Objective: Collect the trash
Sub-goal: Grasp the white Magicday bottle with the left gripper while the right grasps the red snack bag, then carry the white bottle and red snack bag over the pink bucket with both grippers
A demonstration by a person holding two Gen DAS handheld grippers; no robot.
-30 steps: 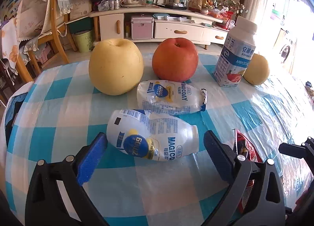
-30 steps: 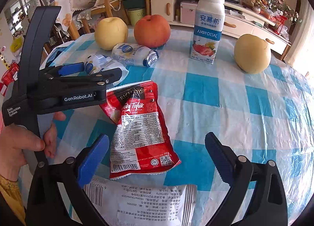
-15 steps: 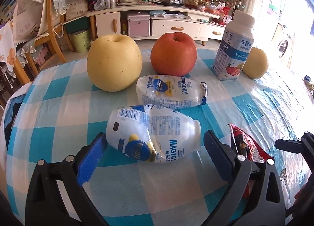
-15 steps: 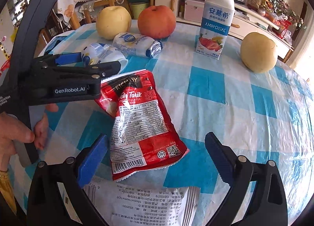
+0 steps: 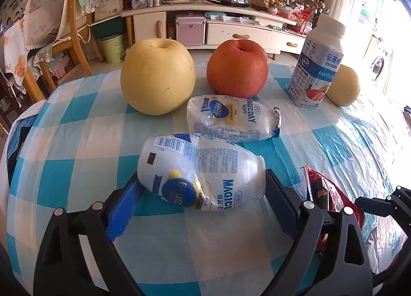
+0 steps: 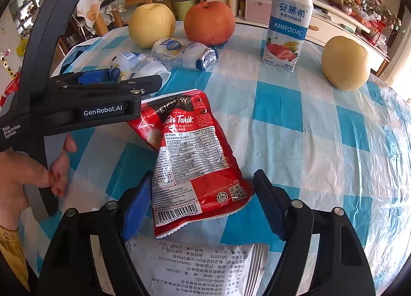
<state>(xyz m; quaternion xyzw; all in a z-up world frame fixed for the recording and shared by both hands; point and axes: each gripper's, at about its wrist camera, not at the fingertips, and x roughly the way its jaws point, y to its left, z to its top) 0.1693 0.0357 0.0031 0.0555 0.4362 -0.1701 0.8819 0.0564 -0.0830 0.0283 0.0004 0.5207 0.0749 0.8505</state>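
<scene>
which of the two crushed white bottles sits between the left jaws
The nearer crushed bottle, barcode showing; the other bottle lies farther back by the red apple.

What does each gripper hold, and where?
Unclear. Jaws have just been closing: left gripper across the crushed bottle, end to end; right gripper across the red packet, lower sides.

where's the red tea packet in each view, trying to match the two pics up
Left wrist view: the red tea packet shows only partly, at the lower right, beyond the right finger of the left gripper.
Right wrist view: it lies centre frame, its near end between the fingers of the right gripper.
Shared landmark: the red apple.
</scene>
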